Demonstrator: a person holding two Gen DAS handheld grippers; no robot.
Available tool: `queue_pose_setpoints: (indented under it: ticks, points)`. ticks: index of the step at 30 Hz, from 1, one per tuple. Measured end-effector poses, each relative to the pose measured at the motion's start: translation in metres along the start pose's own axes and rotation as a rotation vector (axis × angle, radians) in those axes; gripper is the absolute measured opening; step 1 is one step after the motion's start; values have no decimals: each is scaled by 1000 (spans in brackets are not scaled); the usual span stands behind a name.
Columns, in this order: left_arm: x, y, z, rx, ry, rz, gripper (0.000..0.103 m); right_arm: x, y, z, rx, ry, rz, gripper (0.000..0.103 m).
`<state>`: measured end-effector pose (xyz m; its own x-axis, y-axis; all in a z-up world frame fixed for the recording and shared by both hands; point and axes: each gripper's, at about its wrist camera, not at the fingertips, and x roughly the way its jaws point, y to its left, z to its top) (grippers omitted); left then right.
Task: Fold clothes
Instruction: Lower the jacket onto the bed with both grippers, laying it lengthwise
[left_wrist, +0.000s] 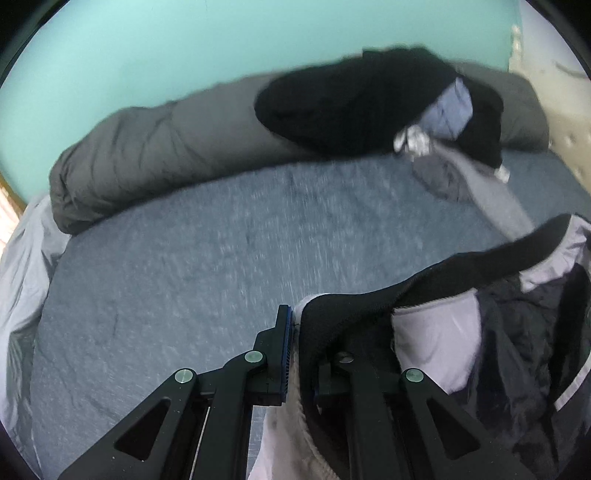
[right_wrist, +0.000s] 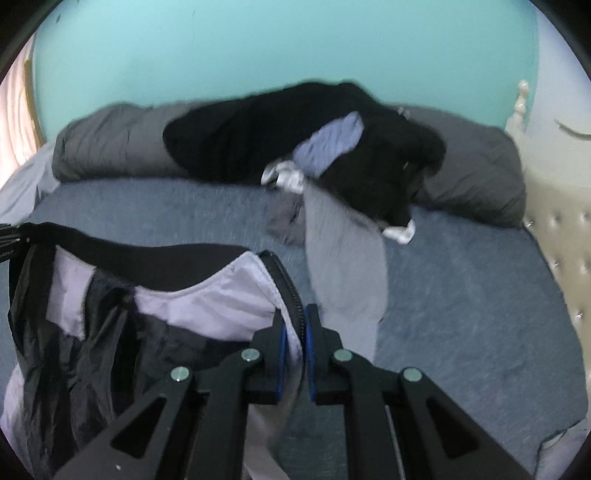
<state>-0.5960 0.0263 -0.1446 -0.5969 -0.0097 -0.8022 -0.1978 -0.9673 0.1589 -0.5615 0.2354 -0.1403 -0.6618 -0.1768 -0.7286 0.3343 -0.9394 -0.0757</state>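
Black-collared jacket (right_wrist: 192, 295) stretches sideways between left gripper (left_wrist: 299, 325) and right gripper (right_wrist: 294, 325).

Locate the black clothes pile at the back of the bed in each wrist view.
Left wrist: black pile upper right of centre, lying on the grey duvet roll.
Right wrist: black pile upper centre, on the same roll.
Shared landmark: the pale blue garment tucked into the pile.

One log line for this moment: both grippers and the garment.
left gripper: shut on jacket | right gripper: shut on jacket | jacket: spread between them above bed
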Motion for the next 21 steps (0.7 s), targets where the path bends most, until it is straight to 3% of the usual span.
queue_pose_setpoints:
  ticks: [3,5,6,7,11,13,14,15,21]
  points:
    - [30,-12,-22,24,77,-19,16,26,17,-15,-17,54,44,9]
    - [45,-20,-37,47,114,-43,27,42,26,-24,-2,102,84,10]
    - [49,-23,-44,56,128,-58,44,46,32,-29,-2,111,103,12]
    - [51,-24,-49,64,138,-71,50,49,39,-33,-3,117,122,13]
    - [36,-22,-66,71,134,-120,54,45,54,-42,-6,137,206,19]
    - [23,-12,-74,49,122,-158,73,32,54,-44,10,110,213,29]
    - [19,-7,-80,42,127,-167,75,26,50,-44,35,100,226,48]
    - [13,-2,-85,35,127,-167,75,18,44,-45,71,97,234,74]
    - [-47,29,-112,-27,24,-169,75,-36,10,-71,199,77,267,77]
